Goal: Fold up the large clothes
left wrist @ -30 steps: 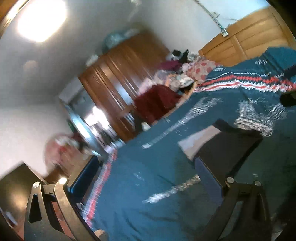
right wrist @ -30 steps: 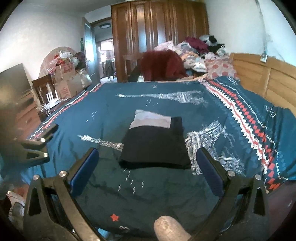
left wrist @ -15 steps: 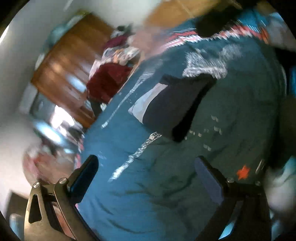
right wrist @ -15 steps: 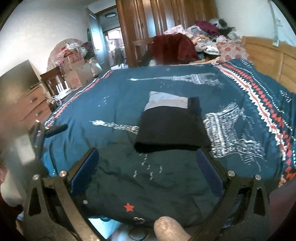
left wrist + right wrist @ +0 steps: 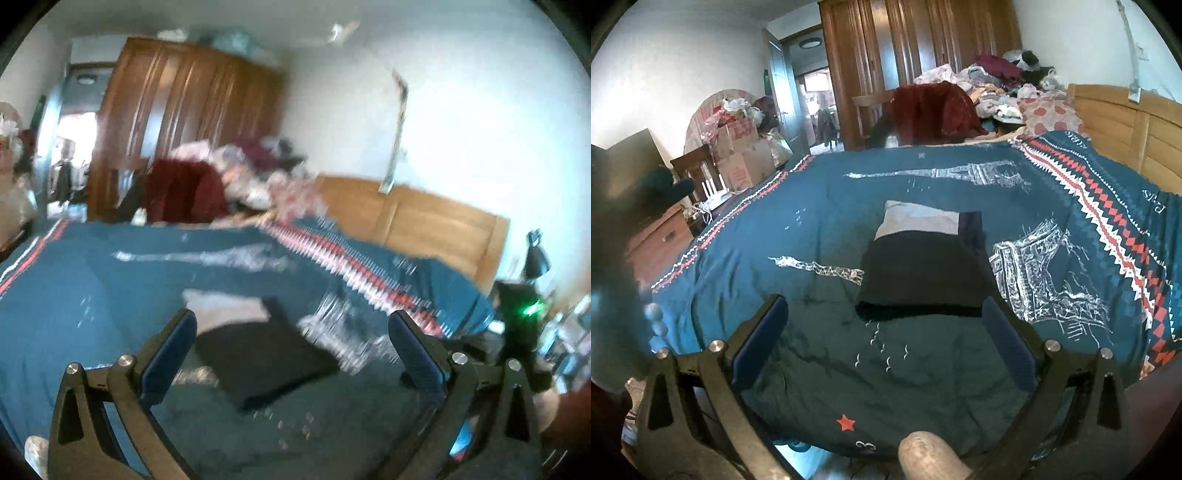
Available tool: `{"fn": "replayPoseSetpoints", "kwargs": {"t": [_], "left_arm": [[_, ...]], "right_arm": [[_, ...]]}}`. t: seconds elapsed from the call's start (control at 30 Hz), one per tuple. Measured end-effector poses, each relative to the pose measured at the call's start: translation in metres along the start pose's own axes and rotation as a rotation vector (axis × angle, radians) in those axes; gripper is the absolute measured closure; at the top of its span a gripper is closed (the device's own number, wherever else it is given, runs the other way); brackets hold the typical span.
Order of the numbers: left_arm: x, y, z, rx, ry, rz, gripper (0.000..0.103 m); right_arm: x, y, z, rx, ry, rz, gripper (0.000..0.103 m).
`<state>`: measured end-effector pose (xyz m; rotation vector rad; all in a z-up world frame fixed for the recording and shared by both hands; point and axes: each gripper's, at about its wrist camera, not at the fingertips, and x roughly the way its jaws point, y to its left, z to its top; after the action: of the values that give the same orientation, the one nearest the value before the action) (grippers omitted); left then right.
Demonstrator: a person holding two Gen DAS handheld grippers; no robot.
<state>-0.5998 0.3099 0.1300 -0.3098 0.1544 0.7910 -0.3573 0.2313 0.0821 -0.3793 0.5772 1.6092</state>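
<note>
1. Both tools are hanging free over the near part of the bed: your left gripper [image 5: 291, 347] is standing with its jaws spread wide and nothing between them, and your right gripper [image 5: 884, 328] is doing the same.
2. You are looking at the folded dark garment [image 5: 923, 273] in the middle of the right wrist frame, lying flat on the teal bedspread [image 5: 820, 206]; a pale panel [image 5: 919, 223] is showing at its far end. In the blurred left wrist frame the folded dark garment [image 5: 266, 354] is sitting at centre, between the finger lines.
3. It is probably lying mid-bed so the fold has flat support on every side, and your grippers are likely staying apart from it because this piece looks finished.
4. Its near edge is running straight across just above your right fingertips [image 5: 764, 332]; that is the easiest edge to reach if you are tidying it.
5. Open bedspread is lying at left and lower centre of the frame, giving you room to move. The clothes pile [image 5: 990, 96] at upper right, beside the wooden headboard [image 5: 1126, 125], is well apart from the fold.
</note>
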Motion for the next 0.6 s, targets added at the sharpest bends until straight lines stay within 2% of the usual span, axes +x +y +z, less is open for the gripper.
{"fn": "replayPoseSetpoints", "kwargs": {"t": [0.1,0.23,0.43,0.6], "left_arm": [[0.003,-0.001,0.0,-0.027,0.014,-0.018,0.0],[0.005,-0.003,-0.007,-0.04,0.03,0.017,0.0],[0.009,0.019,-0.012,-0.208,0.039,-0.076,0.0],[0.012,0.01,-0.006,-0.128,0.046,-0.022,0.0]], "right_arm": [[-0.002,0.003,0.0,-0.015,-0.01,-0.013,0.0],[0.0,0.001,-0.002,-0.014,0.004,-0.014,0.0],[0.001,-0.001,-0.003,-0.004,0.011,-0.012,0.0],[0.002,-0.004,0.0,-0.006,0.001,-0.023,0.0]]}}
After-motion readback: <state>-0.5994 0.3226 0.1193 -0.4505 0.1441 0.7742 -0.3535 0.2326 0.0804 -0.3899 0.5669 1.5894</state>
